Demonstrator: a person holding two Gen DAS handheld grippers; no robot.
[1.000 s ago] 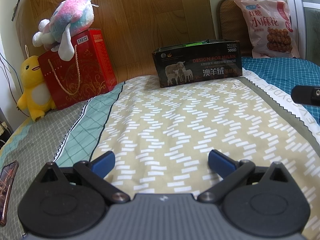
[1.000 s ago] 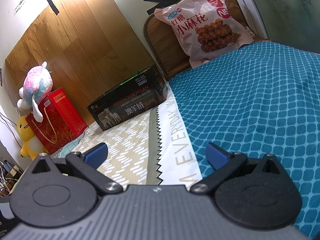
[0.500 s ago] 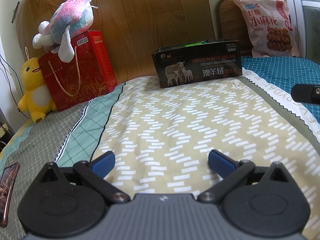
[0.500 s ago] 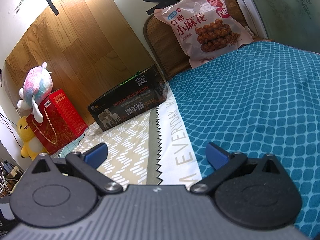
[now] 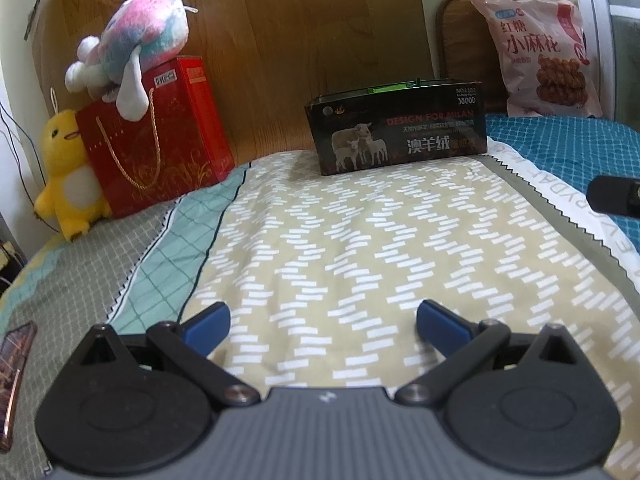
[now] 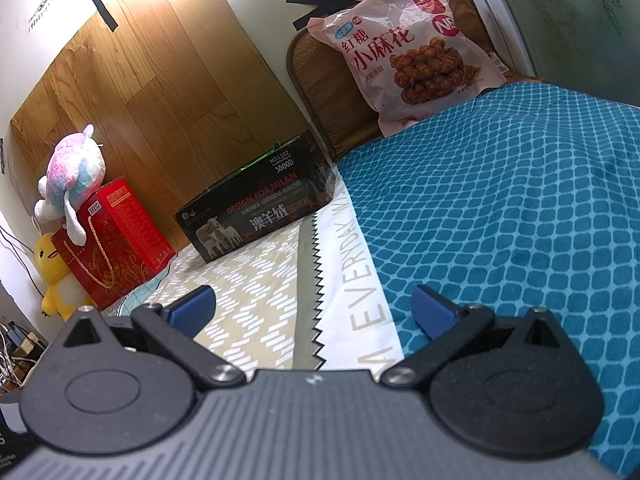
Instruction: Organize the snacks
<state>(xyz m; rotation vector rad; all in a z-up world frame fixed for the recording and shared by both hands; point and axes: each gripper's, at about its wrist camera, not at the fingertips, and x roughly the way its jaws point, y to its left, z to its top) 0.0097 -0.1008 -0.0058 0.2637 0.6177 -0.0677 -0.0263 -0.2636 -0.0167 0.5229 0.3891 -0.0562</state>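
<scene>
The left gripper (image 5: 323, 322) hung over the beige patterned bedspread (image 5: 360, 248), its jaws spread wide and holding nothing. The right gripper (image 6: 314, 306) was likewise wide open and empty, above the seam between beige and teal cloth. Farther ahead of both stood the black box (image 5: 398, 130) against the wooden board. Beyond it, to the right, the snack bag (image 6: 416, 52) leaned upright against a woven chair back (image 6: 320, 76).

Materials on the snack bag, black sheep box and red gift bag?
Snack bag: looks like thin glossy plastic film, crinkled with highlights. Black sheep box: likely printed cardboard, sharp folded edges, slight sheen. Red gift bag: probably coated paper, stiff flat panels, with a twisted gold cord handle.
</scene>
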